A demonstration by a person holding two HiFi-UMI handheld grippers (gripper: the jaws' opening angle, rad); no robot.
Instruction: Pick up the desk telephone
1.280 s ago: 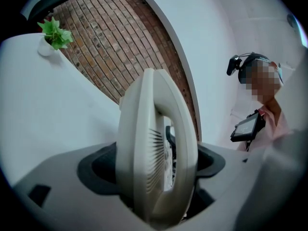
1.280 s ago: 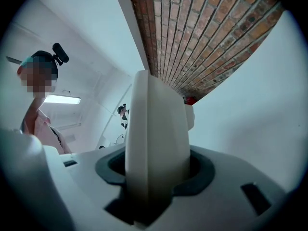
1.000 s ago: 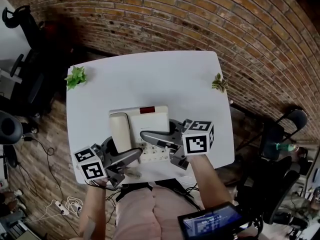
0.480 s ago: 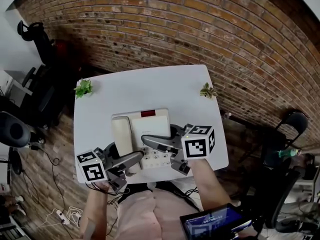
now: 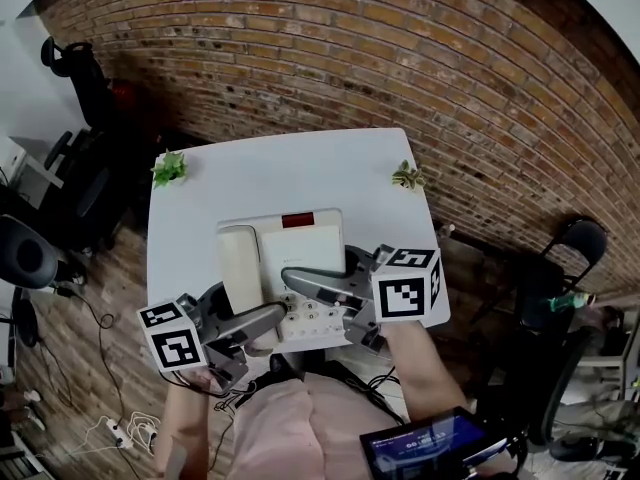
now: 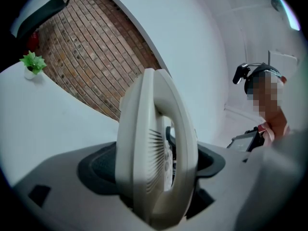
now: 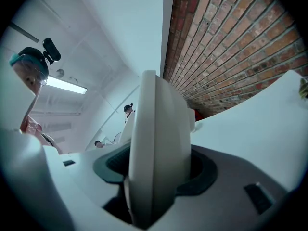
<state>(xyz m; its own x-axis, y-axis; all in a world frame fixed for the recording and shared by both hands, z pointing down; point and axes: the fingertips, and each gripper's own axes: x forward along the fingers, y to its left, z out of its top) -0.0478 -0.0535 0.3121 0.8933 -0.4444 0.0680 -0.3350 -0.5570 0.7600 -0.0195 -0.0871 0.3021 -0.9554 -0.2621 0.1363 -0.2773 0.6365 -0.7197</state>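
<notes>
Cream rectangular plastic desk telephone (image 5: 283, 256) was at the white table's (image 5: 300, 168) 6 o'clock edge. The left hand-held gripper (image 5: 268, 328) pinched its 7 o'clock corner and the right hand-held gripper (image 5: 318, 306) its 4 o'clock side. The grasp looked done, with a clear lift apparently left.

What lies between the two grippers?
The telephone. In the head view it fills the gap between the left gripper and the right gripper; each gripper view shows it clamped.
</notes>
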